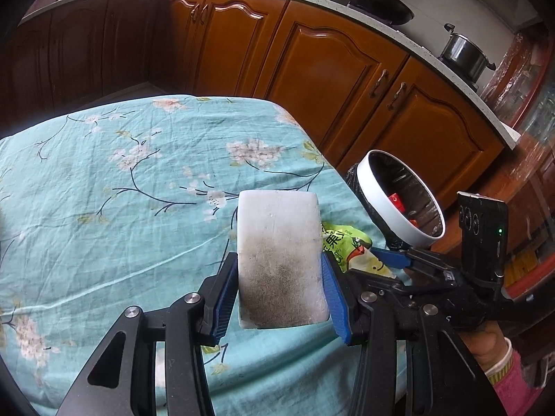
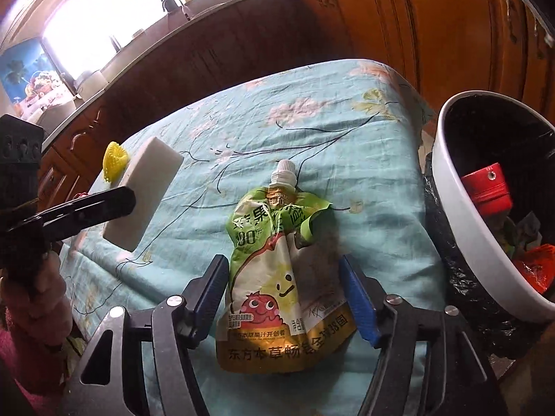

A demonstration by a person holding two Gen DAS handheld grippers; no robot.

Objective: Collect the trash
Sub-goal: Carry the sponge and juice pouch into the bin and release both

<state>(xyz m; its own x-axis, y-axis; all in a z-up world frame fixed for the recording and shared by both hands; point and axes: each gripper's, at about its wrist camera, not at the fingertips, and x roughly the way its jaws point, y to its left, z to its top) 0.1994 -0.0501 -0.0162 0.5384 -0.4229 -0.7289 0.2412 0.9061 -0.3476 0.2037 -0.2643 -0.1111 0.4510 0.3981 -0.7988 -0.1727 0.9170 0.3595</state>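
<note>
Two hand-held grippers, one pouch, one block, one bin.
Left hand-held gripper [image 1: 279,277] clamped on dirty white foam block [image 1: 279,256]. Right hand-held gripper [image 2: 286,298] released, jaws straddling green juice pouch [image 2: 277,263] lying flat on floral-cloth counter [image 2: 312,121]. White trash bin [image 2: 461,208] beside counter's edge, black liner, red box [image 2: 487,189] and scraps inside.

- Left gripper [image 1: 279,291]: angled downward, both blue pads pressed flat against the sides of a white block [image 1: 281,260], clamped.
- Right gripper [image 2: 288,298]: angled downward, jaws spread, pads clear of the pouch [image 2: 277,277] lying between them.
</note>
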